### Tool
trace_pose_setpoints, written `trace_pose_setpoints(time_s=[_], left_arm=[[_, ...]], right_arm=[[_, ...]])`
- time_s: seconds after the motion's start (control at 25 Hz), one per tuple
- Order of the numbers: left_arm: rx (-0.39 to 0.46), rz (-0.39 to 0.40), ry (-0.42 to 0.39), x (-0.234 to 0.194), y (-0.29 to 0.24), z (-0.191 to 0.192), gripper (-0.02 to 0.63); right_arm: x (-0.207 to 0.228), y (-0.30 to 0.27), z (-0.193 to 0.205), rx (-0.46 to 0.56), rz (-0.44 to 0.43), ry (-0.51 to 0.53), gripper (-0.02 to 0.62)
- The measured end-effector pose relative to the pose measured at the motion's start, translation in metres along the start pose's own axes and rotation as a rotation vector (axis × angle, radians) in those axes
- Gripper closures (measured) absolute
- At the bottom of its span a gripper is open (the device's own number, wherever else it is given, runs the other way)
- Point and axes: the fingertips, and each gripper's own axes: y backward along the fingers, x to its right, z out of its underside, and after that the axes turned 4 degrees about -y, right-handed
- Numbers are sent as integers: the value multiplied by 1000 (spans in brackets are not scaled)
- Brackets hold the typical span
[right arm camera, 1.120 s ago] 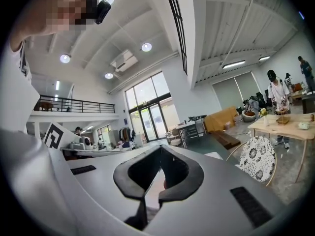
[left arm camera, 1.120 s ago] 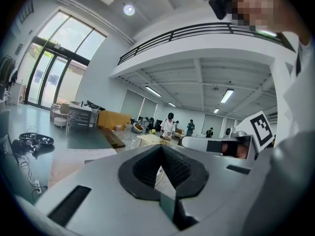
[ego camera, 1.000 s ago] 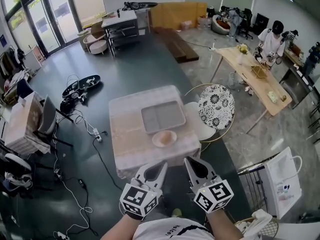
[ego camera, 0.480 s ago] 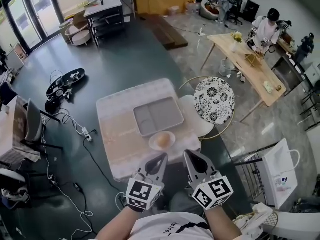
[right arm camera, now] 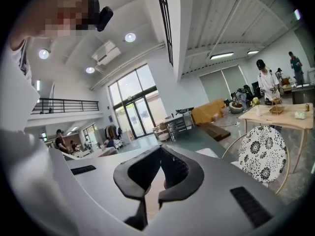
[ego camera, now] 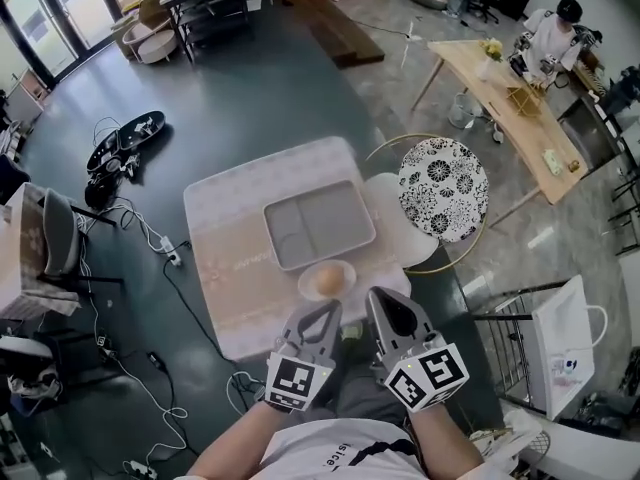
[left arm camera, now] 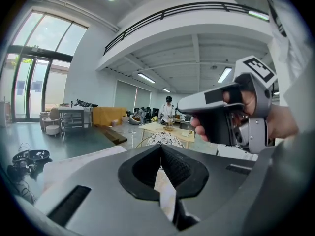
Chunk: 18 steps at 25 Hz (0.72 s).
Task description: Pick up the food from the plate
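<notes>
Closer now to the desk (ego camera: pixel 230 268), left claw (ego camera: pixel 331 309) and right claw (ego camera: pixel 373 295) are closed, empty; food (ego camera: pixel 327 279) at 12 o'clock waits on the plate (ego camera: pixel 304 287).

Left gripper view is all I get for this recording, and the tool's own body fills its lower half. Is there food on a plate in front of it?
Observer: Yes. The head view shows one round tan piece of food on a small plate at the near edge of the table, just ahead of the left tool.
Operator: Anything else on that table?
Observer: A divided grey tray, on the far side of the plate.
Operator: And the right tool's jaws? I only see its body in a hand.
Observer: The right gripper view shows the right tool shut, with nothing held.
</notes>
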Motion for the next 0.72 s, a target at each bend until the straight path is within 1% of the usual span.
trace_pose_setpoints(time_s=[0.12,0.32,0.56,0.6,0.64,0.72], left_arm=[[-23,-10,-7,-5,-20,15,600],[-67,-12,8,-17,-47,41,600],[-102,-42,24,-33,-69,82,597],[-110,-43,27,-34,-73,90,571],[-120,-44,26,-35,-78,98,501],[-147,-52,14,-39,-84,115,442]], right_arm=[[16,-19,3,-19,-20,-10,580],[38,-45,18,-63,-37,-35,580],[56,-59,45,-81,-45,-56,580],[58,-60,49,-79,-49,-58,580],[61,-62,52,-75,-51,-60,580],[65,-65,60,-67,-52,-65,580]])
